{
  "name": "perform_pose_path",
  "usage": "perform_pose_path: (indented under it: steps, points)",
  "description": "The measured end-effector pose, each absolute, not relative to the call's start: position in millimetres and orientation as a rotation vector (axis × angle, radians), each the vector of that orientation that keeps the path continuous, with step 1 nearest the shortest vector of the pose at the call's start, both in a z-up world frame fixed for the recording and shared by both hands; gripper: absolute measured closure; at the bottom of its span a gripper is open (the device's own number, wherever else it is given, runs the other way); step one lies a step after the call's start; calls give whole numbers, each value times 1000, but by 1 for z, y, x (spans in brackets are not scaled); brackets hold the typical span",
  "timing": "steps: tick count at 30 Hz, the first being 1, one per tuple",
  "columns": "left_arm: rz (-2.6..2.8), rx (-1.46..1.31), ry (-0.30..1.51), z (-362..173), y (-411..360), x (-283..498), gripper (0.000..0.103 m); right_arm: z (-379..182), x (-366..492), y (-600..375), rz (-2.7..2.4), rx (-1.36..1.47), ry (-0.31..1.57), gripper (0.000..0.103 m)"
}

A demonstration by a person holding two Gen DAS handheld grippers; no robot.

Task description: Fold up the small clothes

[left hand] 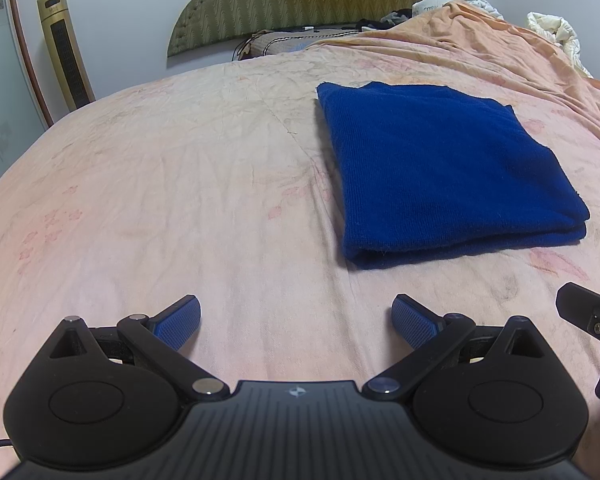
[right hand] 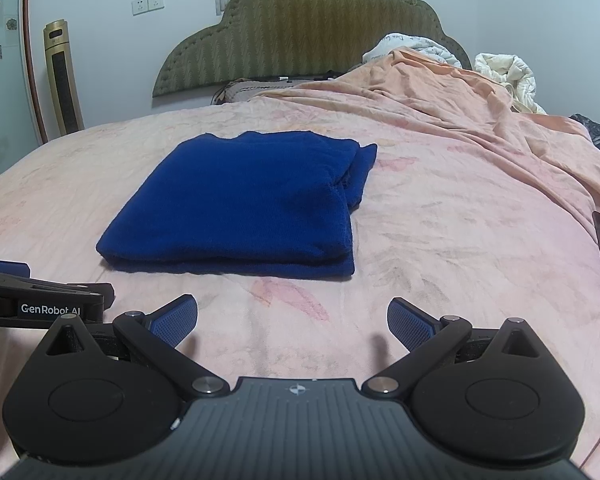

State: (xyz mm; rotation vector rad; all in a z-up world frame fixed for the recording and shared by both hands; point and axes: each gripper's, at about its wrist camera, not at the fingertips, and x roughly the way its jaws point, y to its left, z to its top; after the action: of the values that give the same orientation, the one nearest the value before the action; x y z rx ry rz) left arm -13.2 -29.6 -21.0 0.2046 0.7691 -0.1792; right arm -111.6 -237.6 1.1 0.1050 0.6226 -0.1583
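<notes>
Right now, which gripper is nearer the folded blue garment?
Right, slightly. The right gripper sits just before the blue garment, facing its right half. The left gripper is back and off its left side. Both open, empty.

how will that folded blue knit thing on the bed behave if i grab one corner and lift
The blue garment is soft ribbed knit, so it would probably droop and unfold rather than lift flat. Its layers lie loose and uneven at the right edge, so they may slide apart. Pushed, it likely bunches on the wrinkled pink sheet.

A home bedroom.
A bed [right hand: 440, 208] with pink sheet, padded headboard [right hand: 312, 40], rumpled quilt [right hand: 508, 76], wall sockets [right hand: 148, 3].
</notes>
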Motion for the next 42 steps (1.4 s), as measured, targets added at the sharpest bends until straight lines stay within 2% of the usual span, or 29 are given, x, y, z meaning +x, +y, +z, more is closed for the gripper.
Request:
perform_pose_path:
  steps: [42]
  points:
    - [-180, 219, 759, -19, -31, -14, 0, 3, -113, -238, -155, 107, 617, 0]
